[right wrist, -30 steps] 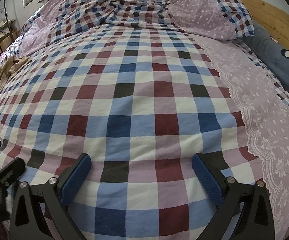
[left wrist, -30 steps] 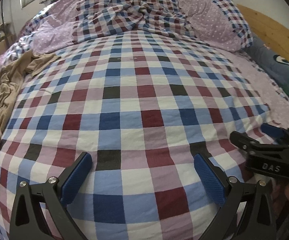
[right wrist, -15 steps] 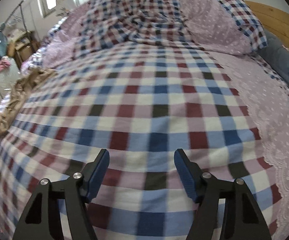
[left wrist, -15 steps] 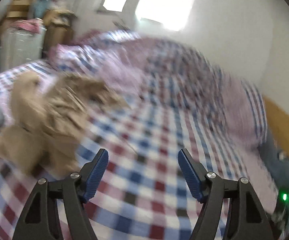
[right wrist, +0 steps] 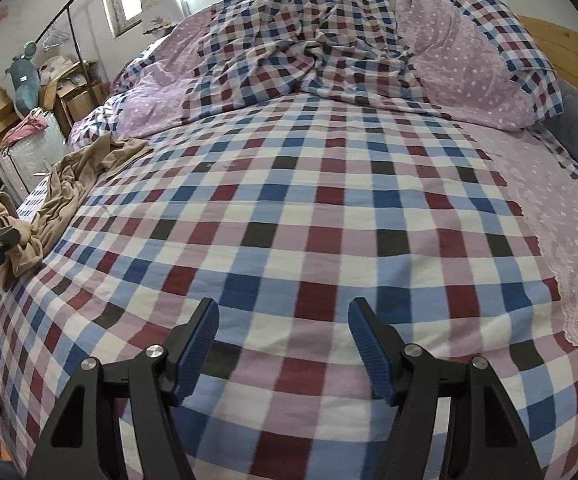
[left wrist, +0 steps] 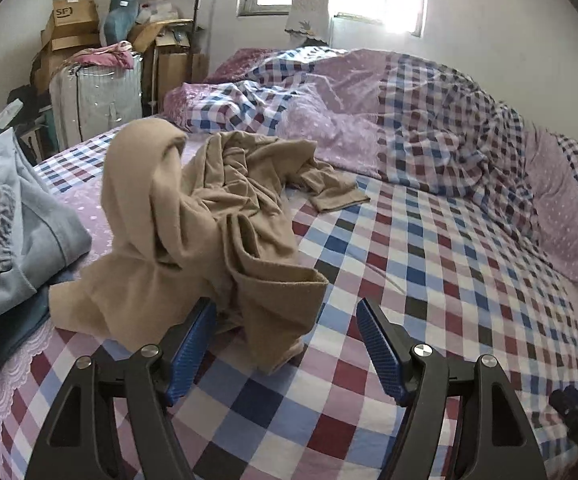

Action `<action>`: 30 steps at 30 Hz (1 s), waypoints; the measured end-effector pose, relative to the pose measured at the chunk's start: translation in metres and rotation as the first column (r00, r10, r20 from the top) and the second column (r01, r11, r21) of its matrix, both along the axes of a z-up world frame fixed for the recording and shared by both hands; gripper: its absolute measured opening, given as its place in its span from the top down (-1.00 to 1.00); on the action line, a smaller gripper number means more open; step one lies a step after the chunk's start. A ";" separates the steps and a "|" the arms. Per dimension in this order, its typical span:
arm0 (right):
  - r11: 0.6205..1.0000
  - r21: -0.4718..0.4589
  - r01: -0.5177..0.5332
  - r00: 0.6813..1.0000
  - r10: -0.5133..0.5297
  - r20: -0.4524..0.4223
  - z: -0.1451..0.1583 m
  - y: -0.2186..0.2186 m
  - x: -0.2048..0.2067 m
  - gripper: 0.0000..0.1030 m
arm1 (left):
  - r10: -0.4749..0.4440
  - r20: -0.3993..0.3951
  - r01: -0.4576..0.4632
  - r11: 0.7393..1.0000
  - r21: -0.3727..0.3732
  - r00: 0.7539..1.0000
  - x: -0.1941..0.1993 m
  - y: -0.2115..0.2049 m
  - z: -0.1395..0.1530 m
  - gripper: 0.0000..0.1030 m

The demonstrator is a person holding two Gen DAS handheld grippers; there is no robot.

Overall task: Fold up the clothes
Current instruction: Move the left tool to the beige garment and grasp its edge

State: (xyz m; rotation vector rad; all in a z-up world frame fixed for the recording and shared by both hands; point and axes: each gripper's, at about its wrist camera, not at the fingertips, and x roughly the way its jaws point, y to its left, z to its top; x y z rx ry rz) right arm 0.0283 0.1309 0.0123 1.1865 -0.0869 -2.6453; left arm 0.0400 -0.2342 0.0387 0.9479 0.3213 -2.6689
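The tan garment (left wrist: pixel 209 216) is showing as soft, matt knit cloth with a faintly fuzzy nap, lying crumpled on the checked bedsheet (left wrist: pixel 429 280), a smooth woven cotton-like cloth. The pale blue garment (left wrist: pixel 29 216) beside it is looking like thicker matt fleece. The left tongs (left wrist: pixel 285 344) and right tongs (right wrist: pixel 283 346) are appearing as matt black plastic with ribbed blue pads (left wrist: pixel 377 352) and shiny metal screws. The headboard (right wrist: pixel 569 56) is showing bare light wood, and the boxes (left wrist: pixel 75 20) are brown cardboard.
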 end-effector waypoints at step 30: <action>0.985 -0.058 -0.162 0.985 0.158 -0.063 0.010 -0.024 0.010 -0.38 | -0.274 -0.195 0.318 0.913 0.257 0.942 -0.003 0.014 0.028 0.89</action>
